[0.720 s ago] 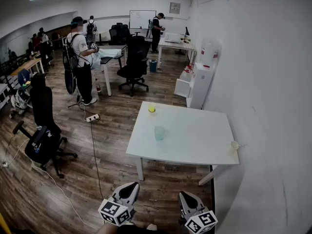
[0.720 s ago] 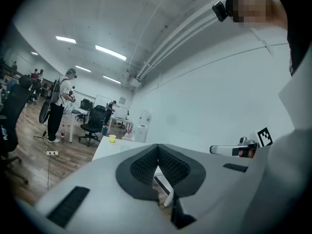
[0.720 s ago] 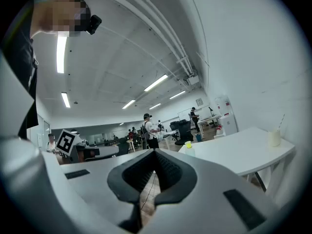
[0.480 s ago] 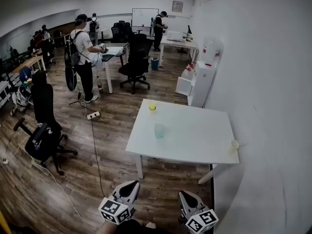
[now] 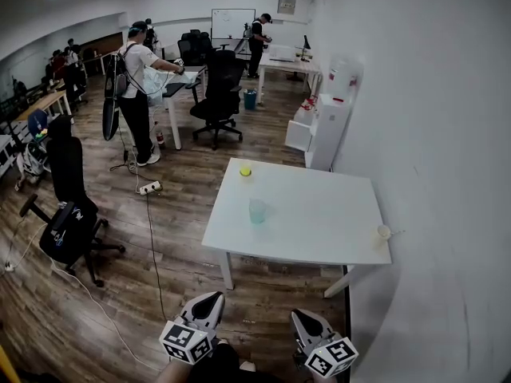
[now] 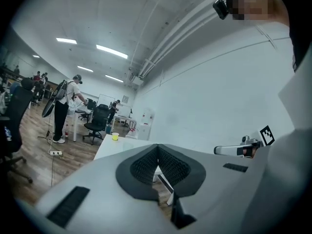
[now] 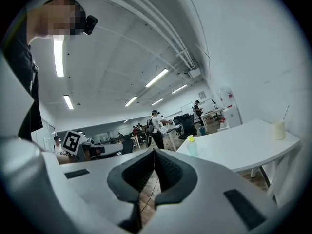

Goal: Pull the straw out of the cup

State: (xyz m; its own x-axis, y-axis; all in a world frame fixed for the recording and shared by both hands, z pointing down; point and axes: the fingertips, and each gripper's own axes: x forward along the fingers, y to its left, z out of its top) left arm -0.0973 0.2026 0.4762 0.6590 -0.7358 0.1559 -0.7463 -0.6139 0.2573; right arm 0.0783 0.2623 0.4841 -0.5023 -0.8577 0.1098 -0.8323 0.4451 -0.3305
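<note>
I am holding both grippers low, well short of the table [image 5: 319, 214]. The left gripper [image 5: 212, 300] is sitting with its jaws pressed together on nothing, and so is the right gripper [image 5: 301, 319]. The cup [image 5: 384, 232], straw [image 7: 285, 112] sticking out, is standing at the table's near right corner.

The white table [image 5: 319, 214] shows a teal cup [image 5: 257, 211], a yellow cup [image 5: 245, 171] and a cream cup [image 5: 383, 231].
</note>
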